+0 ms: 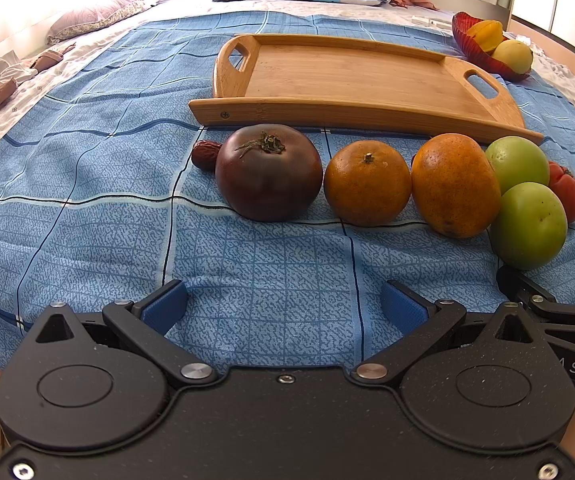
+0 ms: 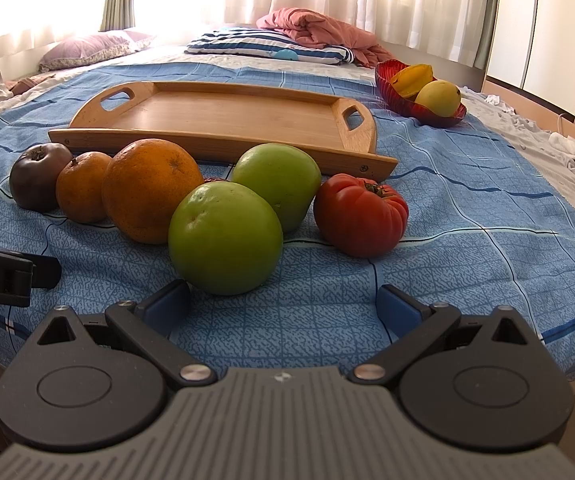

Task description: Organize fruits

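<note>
While fruit (image 2: 225, 238) fronts tray (image 2: 223, 116), bowl (image 2: 407, 104) beside

The right gripper (image 2: 283, 308) hangs low over the blue checked bedspread (image 2: 467, 248), its blue-padded jaws spread wide with nothing between them. Just ahead lies a green apple (image 2: 225, 238), touching a second green apple (image 2: 277, 182) behind it. A ribbed red tomato (image 2: 361, 214) sits to the right; to the left run a large orange (image 2: 149, 196), a smaller orange (image 2: 81, 186) and a dark tomato (image 2: 37, 176) — all in a loose row. Behind them sits an empty wooden tray (image 2: 223, 120). Further right, a red bowl (image 2: 403, 92) holds yellow fruit. The left gripper's tip (image 2: 45, 274) shows at the left edge — its jaws can't be read.
</note>
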Tool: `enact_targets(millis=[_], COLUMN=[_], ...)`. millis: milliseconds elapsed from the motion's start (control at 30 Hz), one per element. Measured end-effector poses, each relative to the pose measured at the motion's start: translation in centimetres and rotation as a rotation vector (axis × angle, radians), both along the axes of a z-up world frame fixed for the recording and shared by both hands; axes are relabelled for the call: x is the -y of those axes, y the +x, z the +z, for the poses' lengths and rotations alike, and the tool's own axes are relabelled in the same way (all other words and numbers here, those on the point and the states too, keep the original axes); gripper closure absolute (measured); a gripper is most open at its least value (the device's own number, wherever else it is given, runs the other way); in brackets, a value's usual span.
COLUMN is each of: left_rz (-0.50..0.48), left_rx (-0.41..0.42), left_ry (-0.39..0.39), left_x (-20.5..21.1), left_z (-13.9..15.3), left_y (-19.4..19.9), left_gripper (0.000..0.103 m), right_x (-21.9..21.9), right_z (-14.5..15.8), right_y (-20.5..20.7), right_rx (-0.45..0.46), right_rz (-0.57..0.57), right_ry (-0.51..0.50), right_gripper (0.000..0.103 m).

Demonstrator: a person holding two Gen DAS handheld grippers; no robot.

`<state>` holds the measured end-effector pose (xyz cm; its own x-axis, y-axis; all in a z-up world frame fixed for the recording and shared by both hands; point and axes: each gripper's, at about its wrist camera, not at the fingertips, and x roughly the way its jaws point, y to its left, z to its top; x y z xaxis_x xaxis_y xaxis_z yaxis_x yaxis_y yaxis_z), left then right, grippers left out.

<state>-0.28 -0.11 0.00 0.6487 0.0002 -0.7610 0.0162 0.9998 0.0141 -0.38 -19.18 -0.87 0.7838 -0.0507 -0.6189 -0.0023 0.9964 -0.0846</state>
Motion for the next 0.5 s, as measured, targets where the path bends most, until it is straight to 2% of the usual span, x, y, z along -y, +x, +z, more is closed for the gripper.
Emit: enact_targets(millis=[500], left_rz=[0.000], left_rx=[0.005], left_ry=[-0.001], left_x=[-0.17], left_z=[-0.15], left_y=[0.22], left_gripper=[0.000], right_x=[-0.10], right_z=[0.26], right_y=[-0.18], right_rx=[0.014], right_rz=[0.002], right_ry=[0.003], right_gripper=[0.000])
